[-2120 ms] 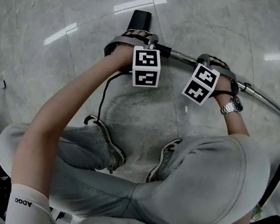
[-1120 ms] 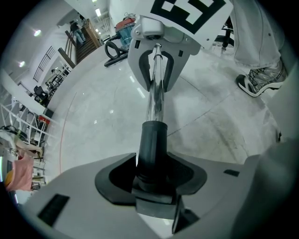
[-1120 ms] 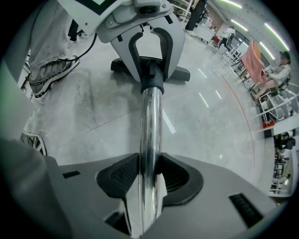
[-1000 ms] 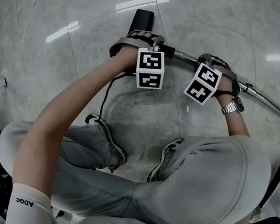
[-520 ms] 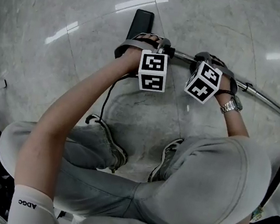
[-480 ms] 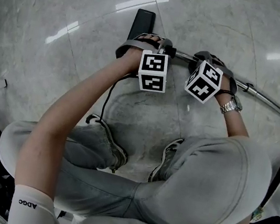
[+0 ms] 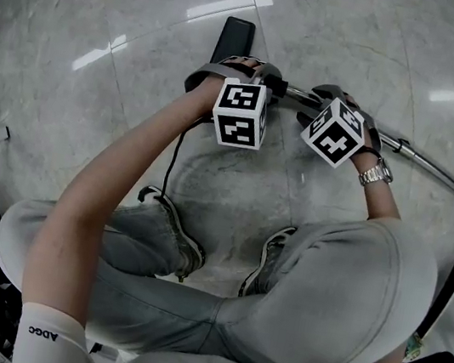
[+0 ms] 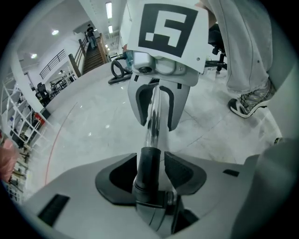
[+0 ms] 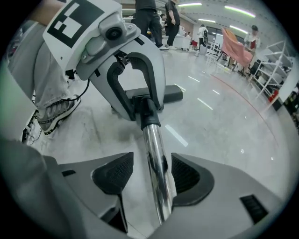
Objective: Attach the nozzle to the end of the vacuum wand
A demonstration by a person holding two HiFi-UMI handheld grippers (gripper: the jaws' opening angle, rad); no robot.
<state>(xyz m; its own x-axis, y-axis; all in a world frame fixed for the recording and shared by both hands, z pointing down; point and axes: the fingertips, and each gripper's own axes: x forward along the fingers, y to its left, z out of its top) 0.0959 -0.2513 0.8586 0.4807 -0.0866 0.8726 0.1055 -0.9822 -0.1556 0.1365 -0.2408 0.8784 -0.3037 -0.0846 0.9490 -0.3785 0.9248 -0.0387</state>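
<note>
The right gripper had just been spreading its jaws, and the chrome wand ran between the pads without being squeezed. The left gripper appeared to pinch the black neck of the nozzle, though the contact was hard to judge. The wand's end sat in that neck. The nozzle's flat head showed against the marble floor, just beyond the left gripper.

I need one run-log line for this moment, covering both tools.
left tool: shut on nozzle neck | right tool: jaws just opened, apart around wand | nozzle neck: sleeved over wand end
</note>
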